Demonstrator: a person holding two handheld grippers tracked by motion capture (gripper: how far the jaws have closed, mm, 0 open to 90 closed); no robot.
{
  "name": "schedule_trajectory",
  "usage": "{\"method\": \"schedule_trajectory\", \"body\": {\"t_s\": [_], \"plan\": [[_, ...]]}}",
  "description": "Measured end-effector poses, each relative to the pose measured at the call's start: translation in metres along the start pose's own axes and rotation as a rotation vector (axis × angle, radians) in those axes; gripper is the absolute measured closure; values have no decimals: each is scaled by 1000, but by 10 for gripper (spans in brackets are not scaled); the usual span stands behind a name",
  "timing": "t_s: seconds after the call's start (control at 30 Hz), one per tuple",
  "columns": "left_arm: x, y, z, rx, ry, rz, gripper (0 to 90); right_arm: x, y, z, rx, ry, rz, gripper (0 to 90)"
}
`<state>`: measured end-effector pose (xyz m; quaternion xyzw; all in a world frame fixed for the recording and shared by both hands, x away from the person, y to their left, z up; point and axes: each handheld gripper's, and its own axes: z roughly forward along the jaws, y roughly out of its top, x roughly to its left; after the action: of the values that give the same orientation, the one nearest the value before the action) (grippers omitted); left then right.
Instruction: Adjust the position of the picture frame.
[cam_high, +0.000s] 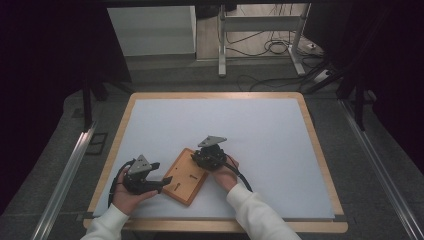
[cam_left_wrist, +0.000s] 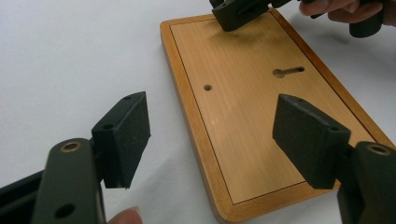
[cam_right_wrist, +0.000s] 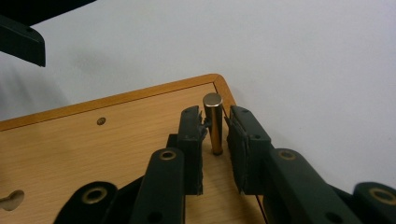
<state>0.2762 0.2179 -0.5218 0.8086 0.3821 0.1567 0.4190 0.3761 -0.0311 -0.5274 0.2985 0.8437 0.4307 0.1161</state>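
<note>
**Metal pin upright in the board, right tongs closed around it**

Nearest the front edge of the table (cam_high: 320, 150), a person's two sleeved forearms come in, each hand holding a gripper. The left gripper (cam_high: 161, 184) rests low at the near-left part of the white table cover, its jaws spread wide apart and holding nothing; in the left gripper view (cam_left_wrist: 215, 135) the black pads stand either side of the near end of the wooden board (cam_left_wrist: 247, 121), one over the white cover and one over the wood.

The wooden board (cam_high: 186, 176) lies flat and slanted just in from the front edge, a little left of the middle (its face shows a small round hole and a keyhole-shaped slot).

At the board's far corner sits the right gripper (cam_high: 200, 159), with the grey plate on top. In the right gripper view (cam_right_wrist: 215, 135) its jaws stand close on both sides of a short metal pin (cam_right_wrist: 215, 122), which stands upright with its foot in a hole in the wood, close to the board's rounded corner. The pads look to be touching the pin, though the contact on the right side is hard to make out.

Beyond that, the white cover runs to the far edge.
</note>
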Motion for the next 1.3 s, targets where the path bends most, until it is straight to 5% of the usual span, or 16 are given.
{"method": "schedule_trajectory", "body": {"t_s": [0.27,0.53,0.73,1.0,1.3], "plan": [[0,0,0,0,-1,1,272,0,0,1,-9,-5,14,838],[0,0,-1,-4,7,4,272,-8,-4,-4,-21,30,66,834],[-2,1,-2,-7,12,16,272,-13,-7,-15,-40,37,59,830],[-3,2,-1,-11,0,14,272,-22,-13,-40,-52,12,35,826],[-5,2,1,-3,-10,20,272,-45,-23,-71,-48,-72,55,829]]}}
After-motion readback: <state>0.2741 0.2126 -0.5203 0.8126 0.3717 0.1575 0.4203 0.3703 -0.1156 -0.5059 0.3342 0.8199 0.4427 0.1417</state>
